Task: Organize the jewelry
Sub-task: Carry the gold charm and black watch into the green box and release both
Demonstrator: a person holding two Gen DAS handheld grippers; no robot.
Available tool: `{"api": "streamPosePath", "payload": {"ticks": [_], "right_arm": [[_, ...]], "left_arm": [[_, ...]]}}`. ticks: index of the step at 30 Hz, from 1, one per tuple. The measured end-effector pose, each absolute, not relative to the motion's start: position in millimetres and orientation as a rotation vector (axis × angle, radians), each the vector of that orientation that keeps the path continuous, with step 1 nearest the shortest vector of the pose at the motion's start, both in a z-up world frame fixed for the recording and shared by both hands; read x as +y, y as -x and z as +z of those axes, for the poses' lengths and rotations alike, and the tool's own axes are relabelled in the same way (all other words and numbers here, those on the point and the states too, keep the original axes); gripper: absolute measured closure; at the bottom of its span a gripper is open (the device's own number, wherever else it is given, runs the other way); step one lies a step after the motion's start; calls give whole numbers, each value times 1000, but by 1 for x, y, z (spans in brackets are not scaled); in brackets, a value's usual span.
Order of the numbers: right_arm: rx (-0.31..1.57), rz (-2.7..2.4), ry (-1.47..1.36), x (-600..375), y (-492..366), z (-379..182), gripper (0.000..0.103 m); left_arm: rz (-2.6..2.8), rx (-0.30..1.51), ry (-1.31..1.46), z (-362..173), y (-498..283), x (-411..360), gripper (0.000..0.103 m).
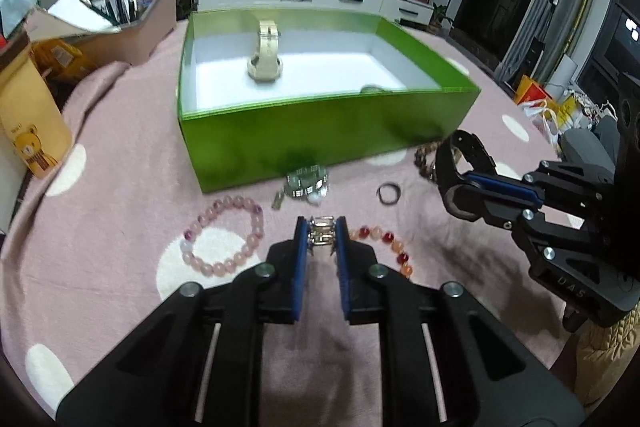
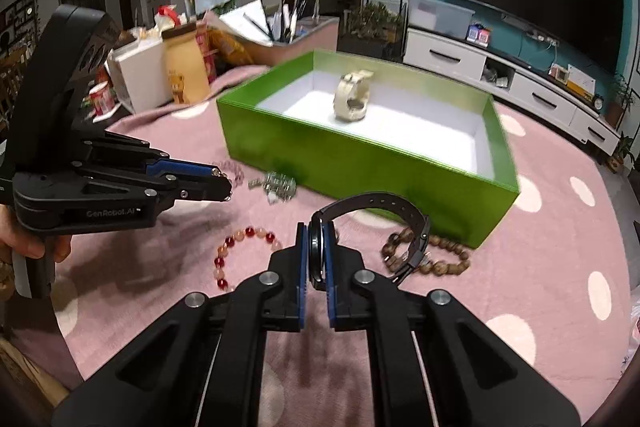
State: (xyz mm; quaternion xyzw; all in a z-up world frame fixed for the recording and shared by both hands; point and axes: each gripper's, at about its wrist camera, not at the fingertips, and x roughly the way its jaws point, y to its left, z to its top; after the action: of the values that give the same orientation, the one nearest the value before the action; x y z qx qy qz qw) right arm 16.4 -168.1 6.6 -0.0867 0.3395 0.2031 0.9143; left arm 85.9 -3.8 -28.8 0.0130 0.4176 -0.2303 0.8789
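Left wrist view: left claw (image 1: 322, 235) clamped on a small silver metal link piece (image 1: 321, 233), possibly a bracelet, over the pink spotted cloth on the bench (image 1: 120, 227). Open green cardboard box (image 1: 320, 127) beyond.

Right wrist view: right claw (image 2: 316, 251) pinching a black strap watch (image 2: 370, 213), lifted near the box's front wall.

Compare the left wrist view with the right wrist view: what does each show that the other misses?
Only the left wrist view shows the pale pink bead bracelet whole, the small dark ring, and the left hand-held gripper shut on a small metal piece.

Only the right wrist view shows the brown wooden bead bracelet clearly and the person's hand.

Both show the green box holding a cream watch, the red and orange bead bracelet, and the right hand-held gripper shut on a black watch.
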Motion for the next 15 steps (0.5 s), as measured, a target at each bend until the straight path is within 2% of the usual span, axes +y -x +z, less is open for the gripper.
{"api": "streamPosePath", "payload": {"ticks": [15], "right_arm": [[595,337,144,-174,-54,55,96]], "left_arm": [[-423,723,-39,40,-125,-19,90]]}}
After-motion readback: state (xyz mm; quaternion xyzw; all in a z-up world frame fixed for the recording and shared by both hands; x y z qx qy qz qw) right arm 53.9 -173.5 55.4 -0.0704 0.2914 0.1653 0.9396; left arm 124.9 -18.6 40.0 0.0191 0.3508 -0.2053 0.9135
